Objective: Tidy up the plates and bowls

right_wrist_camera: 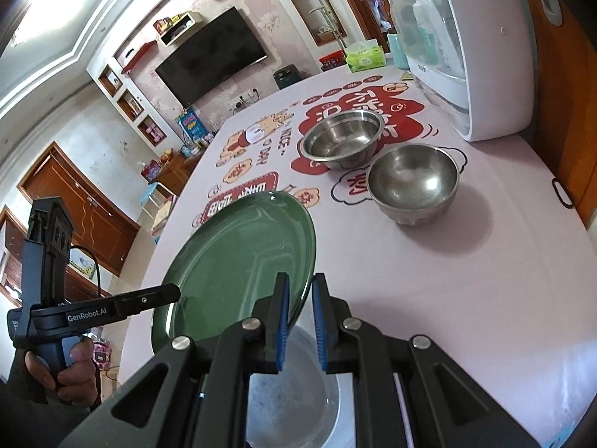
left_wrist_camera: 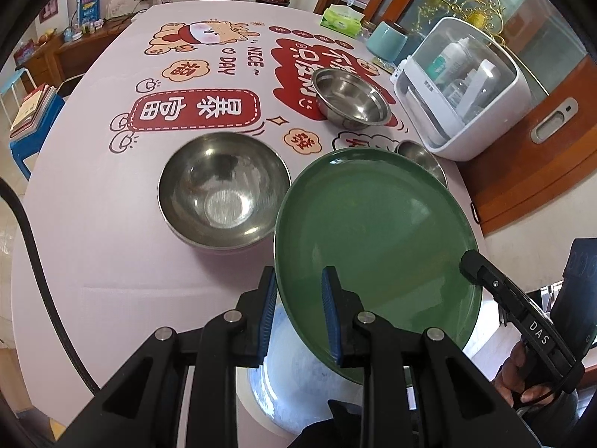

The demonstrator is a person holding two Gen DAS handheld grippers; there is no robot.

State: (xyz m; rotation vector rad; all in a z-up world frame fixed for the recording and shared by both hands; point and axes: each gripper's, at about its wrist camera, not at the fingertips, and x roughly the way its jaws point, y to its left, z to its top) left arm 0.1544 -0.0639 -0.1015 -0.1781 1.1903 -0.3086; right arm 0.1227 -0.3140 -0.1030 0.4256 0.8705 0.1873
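Note:
A green plate (left_wrist_camera: 373,239) is held tilted above the table between both grippers. My left gripper (left_wrist_camera: 298,310) has its blue pads on either side of the plate's near-left rim. My right gripper (right_wrist_camera: 300,317) has its pads closed on the plate's (right_wrist_camera: 238,261) right rim. A pale blue-white plate (left_wrist_camera: 276,384) lies on the table under the green one; it also shows in the right wrist view (right_wrist_camera: 291,392). Three steel bowls stand on the table: a round one (left_wrist_camera: 224,194), a wide shallow one (left_wrist_camera: 350,99) and a small one (left_wrist_camera: 421,156) behind the green plate.
A white countertop appliance with a clear lid (left_wrist_camera: 462,89) stands at the table's right edge. A teal canister (left_wrist_camera: 388,41) and a green tissue box (left_wrist_camera: 341,20) sit at the far right. The tablecloth (left_wrist_camera: 112,261) is pink with printed cartoons.

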